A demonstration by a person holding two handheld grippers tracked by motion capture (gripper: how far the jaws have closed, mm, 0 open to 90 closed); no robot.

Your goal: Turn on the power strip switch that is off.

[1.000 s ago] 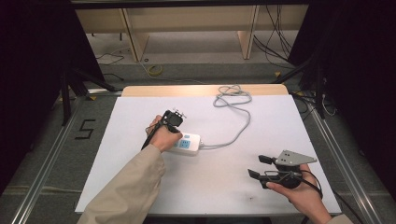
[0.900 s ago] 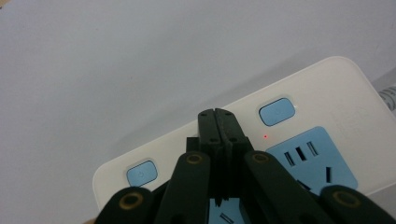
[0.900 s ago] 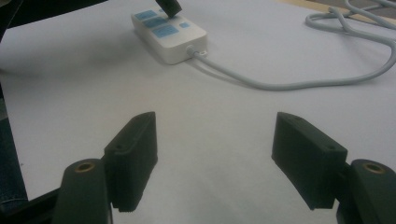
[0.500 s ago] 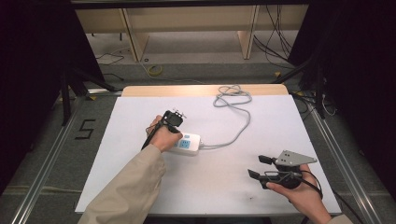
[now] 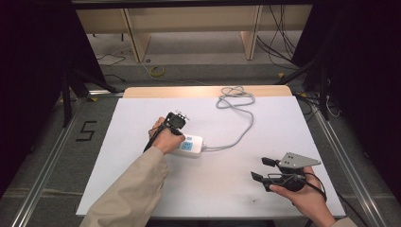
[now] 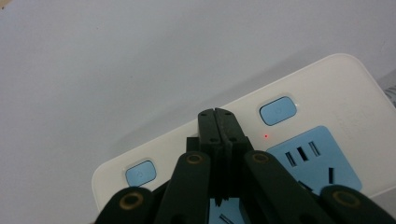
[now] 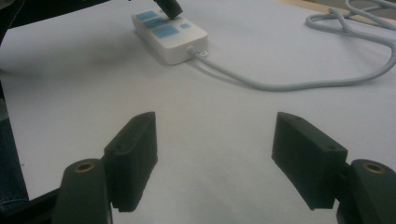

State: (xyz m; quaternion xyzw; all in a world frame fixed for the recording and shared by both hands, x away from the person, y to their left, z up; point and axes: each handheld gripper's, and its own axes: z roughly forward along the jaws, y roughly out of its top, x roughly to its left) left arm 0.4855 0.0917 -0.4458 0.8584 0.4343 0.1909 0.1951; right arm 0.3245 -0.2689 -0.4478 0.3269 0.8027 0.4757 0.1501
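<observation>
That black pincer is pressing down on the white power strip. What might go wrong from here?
The left hand-held gripper, jaws shut, sits between two blue switch buttons, so it may slip and press the wrong one, or none. A red light glows, so the power strip looks live; the tips are close to the socket holes. Nothing steadies the strip: the right hand-held gripper is open and apart, so a push may slide it on the table.

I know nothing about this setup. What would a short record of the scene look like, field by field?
Surface: white table
Main item: white power strip with blue sockets and blue buttons
Indicator: small red light lit on the strip
Cable: grey cord running to the far edge
Left gripper: jaws shut, tips over the strip between two buttons
Right gripper: jaws open, holding nothing, apart from the strip
</observation>
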